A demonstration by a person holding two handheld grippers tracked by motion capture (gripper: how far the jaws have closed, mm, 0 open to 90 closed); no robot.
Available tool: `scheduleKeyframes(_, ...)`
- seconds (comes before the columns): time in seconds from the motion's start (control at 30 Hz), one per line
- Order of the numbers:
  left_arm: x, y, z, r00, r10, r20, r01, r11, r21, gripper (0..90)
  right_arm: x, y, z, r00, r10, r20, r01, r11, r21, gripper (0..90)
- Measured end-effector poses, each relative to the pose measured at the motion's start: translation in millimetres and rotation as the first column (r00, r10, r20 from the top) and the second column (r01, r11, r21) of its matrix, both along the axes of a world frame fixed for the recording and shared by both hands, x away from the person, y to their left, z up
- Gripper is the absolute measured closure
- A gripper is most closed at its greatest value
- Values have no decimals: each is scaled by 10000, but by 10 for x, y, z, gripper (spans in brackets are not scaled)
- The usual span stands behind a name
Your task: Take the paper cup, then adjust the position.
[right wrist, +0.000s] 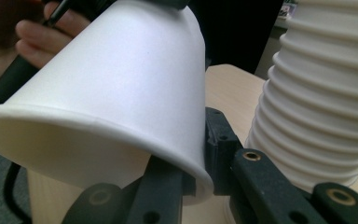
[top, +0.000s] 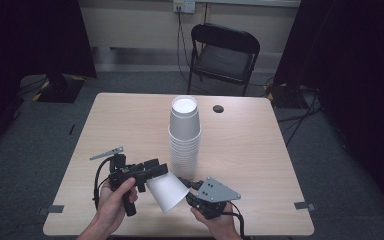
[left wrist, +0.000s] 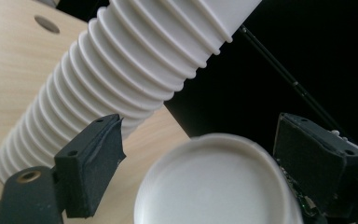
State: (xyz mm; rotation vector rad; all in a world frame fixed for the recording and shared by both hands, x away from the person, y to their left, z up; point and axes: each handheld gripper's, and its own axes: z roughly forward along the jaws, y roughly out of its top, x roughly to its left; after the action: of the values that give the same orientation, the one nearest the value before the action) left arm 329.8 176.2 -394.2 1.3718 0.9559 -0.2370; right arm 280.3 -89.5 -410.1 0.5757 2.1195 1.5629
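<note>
A single white paper cup (top: 167, 192) lies tilted on its side above the table's front edge, between my two grippers. My right gripper (top: 185, 184) is shut on its rim; in the right gripper view one jaw sits inside the cup (right wrist: 121, 84) and the other outside, right gripper (right wrist: 198, 163) pinching the wall. My left gripper (top: 157, 170) is open around the cup's base. In the left gripper view the base (left wrist: 214, 186) lies between the left gripper (left wrist: 200, 149) pads, with a gap at the left pad (left wrist: 93, 163). A tall stack of upturned cups (top: 184, 140) (left wrist: 121, 74) (right wrist: 321, 102) stands just behind.
The wooden table (top: 260, 160) has a round cable hole (top: 218, 108) behind the stack. A black folding chair (top: 223, 52) stands beyond the far edge. Dark curtains hang at both sides. Tape marks (top: 302, 205) sit near the front corners.
</note>
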Motion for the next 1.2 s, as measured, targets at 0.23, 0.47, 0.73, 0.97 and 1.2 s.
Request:
scheduleKeyframes(0.23, -34, 39, 46, 9900, 177, 1399, -292, 9963, 810, 155, 34, -107, -8, 9982, -105, -591, 90, 9996, -257, 849)
scheduleKeyframes(0.47, -103, 36, 44, 9610, 338, 2746, -1001, 9677, 2312, 163, 209, -266, 7, 9813, -402, -1884, 302, 9980, -561, 849)
scheduleKeyframes(0.73, -144, 31, -5, 9467, -87, 3220, -937, 9490, 3010, 168, 390, -350, 14, 9473, -432, -3174, 141, 9955, -934, 849)
scheduleKeyframes(0.97, -178, -23, -59, 9314, -561, 3596, -832, 9290, 3606, 169, 486, -375, 27, 9236, -339, -3819, -202, 9904, -1368, 849)
scheduleKeyframes(1.2, -201, -49, -124, 9236, -1076, 3679, -535, 9143, 4016, 169, 537, -406, -12, 9015, -197, -4323, -429, 9900, -1346, 848)
